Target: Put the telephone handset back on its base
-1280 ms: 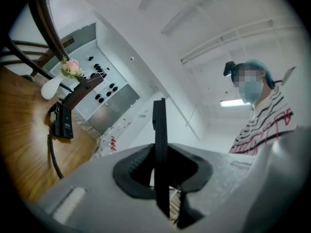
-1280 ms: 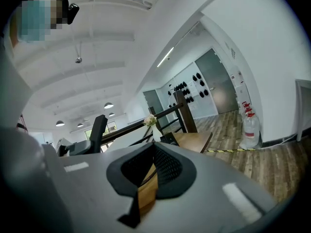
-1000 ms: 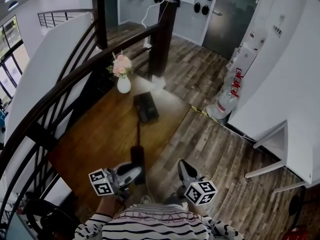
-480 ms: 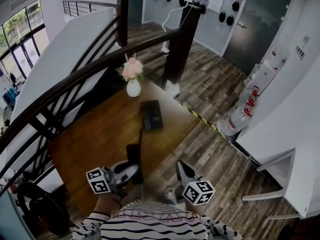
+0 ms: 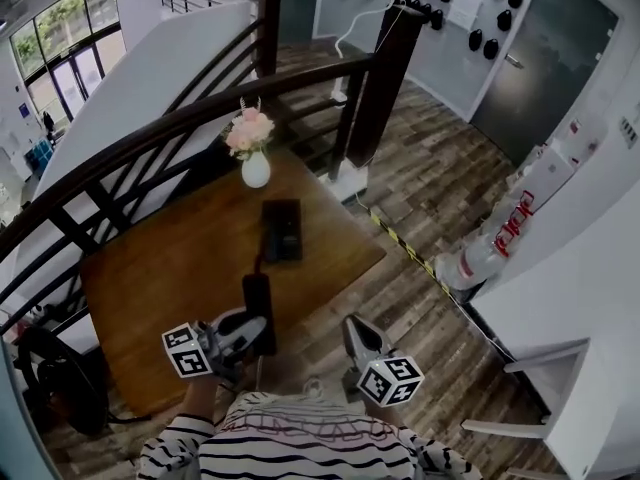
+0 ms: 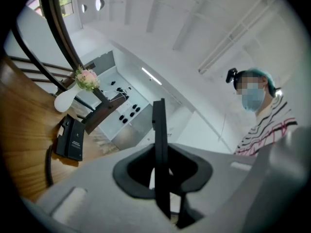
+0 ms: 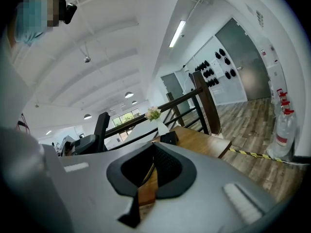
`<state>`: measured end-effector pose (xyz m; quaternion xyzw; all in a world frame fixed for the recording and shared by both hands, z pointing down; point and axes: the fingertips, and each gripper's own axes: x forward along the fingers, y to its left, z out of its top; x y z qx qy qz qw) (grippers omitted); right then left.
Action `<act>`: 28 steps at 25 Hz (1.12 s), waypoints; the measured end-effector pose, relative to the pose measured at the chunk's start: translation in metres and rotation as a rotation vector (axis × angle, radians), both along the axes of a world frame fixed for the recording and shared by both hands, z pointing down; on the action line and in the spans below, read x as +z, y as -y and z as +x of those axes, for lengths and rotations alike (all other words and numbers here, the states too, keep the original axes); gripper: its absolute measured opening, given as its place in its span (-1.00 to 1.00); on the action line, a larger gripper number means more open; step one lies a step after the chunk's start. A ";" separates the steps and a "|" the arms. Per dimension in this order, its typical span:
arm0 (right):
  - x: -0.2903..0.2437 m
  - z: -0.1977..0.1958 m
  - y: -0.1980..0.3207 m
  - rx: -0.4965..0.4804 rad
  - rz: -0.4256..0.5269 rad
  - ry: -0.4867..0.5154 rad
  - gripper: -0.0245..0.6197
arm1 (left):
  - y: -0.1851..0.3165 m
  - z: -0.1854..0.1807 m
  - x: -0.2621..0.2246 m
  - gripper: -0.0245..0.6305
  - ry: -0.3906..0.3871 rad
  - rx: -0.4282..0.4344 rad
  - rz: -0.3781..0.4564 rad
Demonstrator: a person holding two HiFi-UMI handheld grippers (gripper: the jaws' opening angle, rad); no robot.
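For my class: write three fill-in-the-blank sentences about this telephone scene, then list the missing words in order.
1. The left gripper is shut on the black ____.
2. The telephone base lies on the wooden ____.
3. Beyond the base stands a white vase of pink ____.
Missing words: handset; table; flowers.

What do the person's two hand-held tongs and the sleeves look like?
The left tongs and the right tongs look alike: a smooth light grey body with a dark rounded opening and black pads inside. Each carries a white cube with black square markers. No cable shows on either. The person wears white sleeves with black stripes.
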<state>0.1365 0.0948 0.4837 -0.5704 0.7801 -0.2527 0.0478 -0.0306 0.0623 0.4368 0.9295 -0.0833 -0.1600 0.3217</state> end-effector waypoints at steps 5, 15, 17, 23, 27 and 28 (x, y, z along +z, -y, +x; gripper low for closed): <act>0.011 0.032 0.013 -0.076 -0.013 -0.009 -0.92 | 0.011 0.026 0.012 -0.71 0.044 -0.055 0.009; 0.016 0.033 0.068 -0.110 -0.062 0.029 -0.92 | 0.079 0.040 0.010 -0.71 0.049 -0.037 -0.015; 0.014 0.026 0.081 -0.111 -0.065 0.033 -0.92 | 0.099 0.038 0.008 -0.71 0.037 -0.018 -0.025; 0.014 0.007 0.120 -0.109 -0.078 -0.004 -0.92 | 0.151 0.032 0.005 -0.71 0.021 0.043 -0.028; 0.020 -0.005 0.139 -0.092 -0.099 -0.012 -0.92 | 0.181 0.024 0.007 -0.71 -0.027 0.064 -0.064; 0.022 -0.008 0.144 -0.088 -0.105 -0.017 -0.92 | 0.190 0.022 0.008 -0.71 -0.048 0.067 -0.078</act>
